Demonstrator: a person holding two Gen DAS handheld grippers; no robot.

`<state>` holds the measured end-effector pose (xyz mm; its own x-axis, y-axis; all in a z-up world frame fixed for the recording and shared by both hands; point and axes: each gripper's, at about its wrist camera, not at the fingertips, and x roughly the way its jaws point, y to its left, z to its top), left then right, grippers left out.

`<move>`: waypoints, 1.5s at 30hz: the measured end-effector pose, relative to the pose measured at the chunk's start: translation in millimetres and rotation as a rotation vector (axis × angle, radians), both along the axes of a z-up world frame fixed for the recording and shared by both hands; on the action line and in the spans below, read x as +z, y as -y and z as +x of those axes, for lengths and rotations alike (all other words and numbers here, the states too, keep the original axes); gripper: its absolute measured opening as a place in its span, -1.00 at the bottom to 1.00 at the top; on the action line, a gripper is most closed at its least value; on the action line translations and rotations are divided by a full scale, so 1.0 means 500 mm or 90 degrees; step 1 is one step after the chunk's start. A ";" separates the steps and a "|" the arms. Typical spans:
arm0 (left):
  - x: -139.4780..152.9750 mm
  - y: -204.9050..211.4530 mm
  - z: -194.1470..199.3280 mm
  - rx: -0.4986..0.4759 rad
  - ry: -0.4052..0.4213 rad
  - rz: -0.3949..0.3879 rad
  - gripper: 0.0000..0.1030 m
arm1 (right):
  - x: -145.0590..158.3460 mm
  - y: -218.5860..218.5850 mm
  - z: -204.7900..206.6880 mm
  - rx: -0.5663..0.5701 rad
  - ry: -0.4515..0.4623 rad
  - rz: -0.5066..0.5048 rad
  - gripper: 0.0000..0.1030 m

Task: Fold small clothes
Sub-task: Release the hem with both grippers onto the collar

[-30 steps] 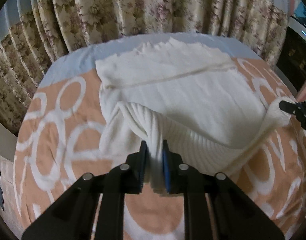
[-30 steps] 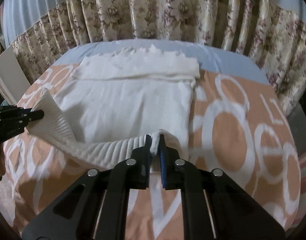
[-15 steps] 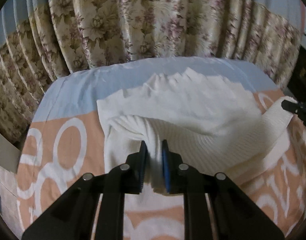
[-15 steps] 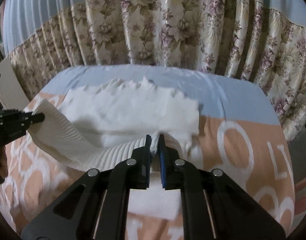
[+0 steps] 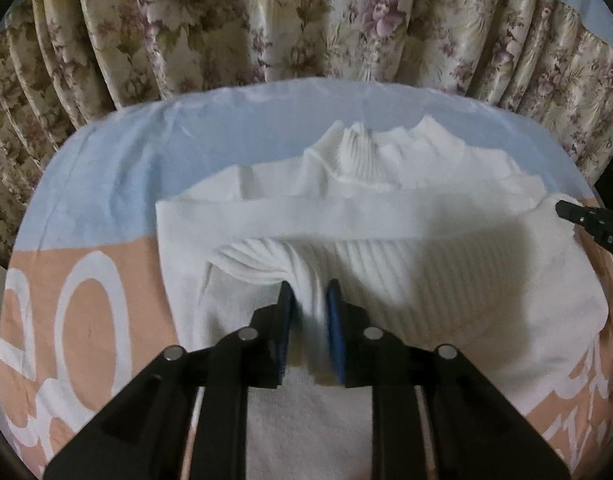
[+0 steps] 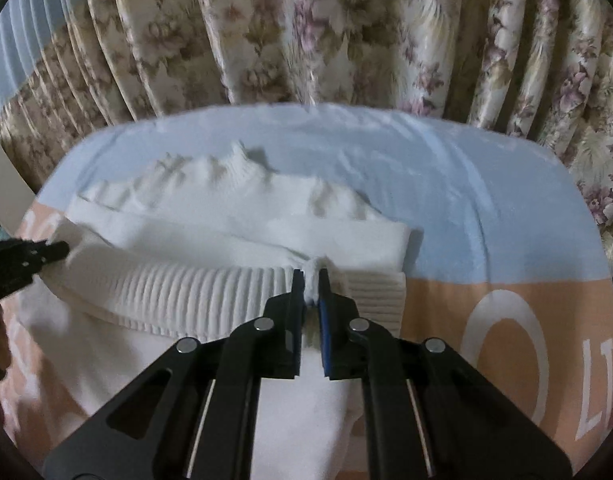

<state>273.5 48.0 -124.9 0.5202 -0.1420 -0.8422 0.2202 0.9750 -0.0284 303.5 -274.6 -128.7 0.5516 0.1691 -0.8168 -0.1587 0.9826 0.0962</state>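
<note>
Both hands have the ribbed hem of the white sweater [image 5: 446,280] pulled up over the body toward the collar end, which sits at 12 o'clock from both cameras, near the floral curtain [image 5: 306,20]. The whole thing lies on a bed covered in a peach-and-blue sheet [image 5: 106,152].

The left gripper [image 5: 309,300] has a bunch of ribbed knit between its fingers, but they're opening, so it looks like it's letting go. The right gripper [image 6: 311,284] is pinched tight on a little tuft of the hem near its corner. From the left camera the right one's tip pokes in at 3 o'clock; from the right camera the left one shows at 9 o'clock.

The hem runs straight across from 9 to 3 between the two grippers, square to the fold direction. My guess is the fold's basically landed, and each hand is nearest its own corner for the drop.
</note>
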 end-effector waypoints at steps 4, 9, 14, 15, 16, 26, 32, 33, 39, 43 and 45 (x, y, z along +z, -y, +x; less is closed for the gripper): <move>0.003 -0.006 0.000 -0.004 -0.002 0.001 -0.39 | 0.001 0.003 -0.005 0.007 0.000 0.017 -0.80; 0.013 0.000 -0.008 -0.013 0.001 0.018 -0.39 | 0.034 -0.002 -0.032 0.030 0.003 0.058 -0.47; 0.019 0.015 -0.020 -0.033 -0.001 0.015 -0.60 | 0.021 -0.018 -0.049 0.041 -0.028 0.031 -0.56; 0.020 0.018 -0.020 -0.038 0.000 0.018 -0.67 | 0.019 -0.021 -0.050 0.045 -0.030 0.029 -0.67; 0.021 0.020 -0.018 -0.041 0.003 0.023 -0.70 | 0.022 -0.023 -0.051 0.046 -0.024 0.029 -0.79; 0.051 -0.007 0.107 0.007 0.005 -0.016 -0.61 | 0.041 -0.001 0.071 -0.012 0.005 0.088 -0.94; 0.083 -0.048 0.135 0.072 0.046 0.019 0.14 | 0.036 0.034 0.098 -0.038 0.006 0.151 -0.31; 0.090 -0.063 0.133 0.083 0.044 0.008 0.15 | 0.049 0.043 0.090 -0.041 0.023 0.152 -0.25; 0.081 -0.086 0.075 0.085 0.044 0.044 0.29 | 0.066 0.055 0.040 -0.031 0.039 0.087 -0.13; 0.042 -0.071 0.040 0.073 0.031 0.081 0.30 | 0.030 0.047 0.002 -0.021 0.016 0.052 -0.13; 0.019 -0.070 0.032 0.078 0.019 0.090 0.30 | 0.010 0.043 -0.007 -0.019 -0.001 0.050 -0.13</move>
<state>289.6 82.9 -115.6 0.5513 0.0424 -0.8332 0.0990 0.9883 0.1157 300.0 -296.1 -123.7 0.5558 0.2170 -0.8025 -0.1298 0.9761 0.1740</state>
